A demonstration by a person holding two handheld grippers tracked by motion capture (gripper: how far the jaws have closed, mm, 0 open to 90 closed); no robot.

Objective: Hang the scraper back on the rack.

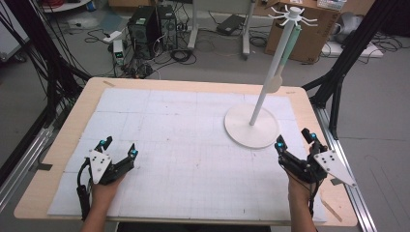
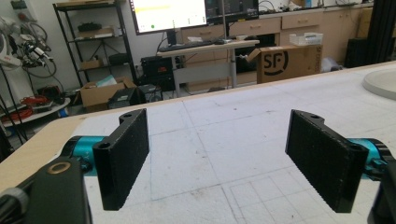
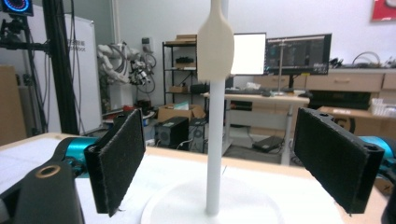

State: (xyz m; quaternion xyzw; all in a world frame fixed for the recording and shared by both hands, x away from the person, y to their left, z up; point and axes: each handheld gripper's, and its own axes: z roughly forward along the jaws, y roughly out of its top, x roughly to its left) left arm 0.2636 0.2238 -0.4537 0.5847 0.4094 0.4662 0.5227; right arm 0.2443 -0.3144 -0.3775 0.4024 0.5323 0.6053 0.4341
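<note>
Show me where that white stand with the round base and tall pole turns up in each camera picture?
High view: the white stand with round base and tall pole sits right of centre, ahead of the right hand-held gripper.
Left gripper view: a sliver of its round base at the right edge.
Right gripper view: pole and base dead centre, between the open jaws.
Shared landmark: the white gridded mat under it.

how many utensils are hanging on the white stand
1: a spatula with a pale green handle and cream head hangs from the hook ring atop the white stand, beside the pole. Others may hide behind it.
</note>
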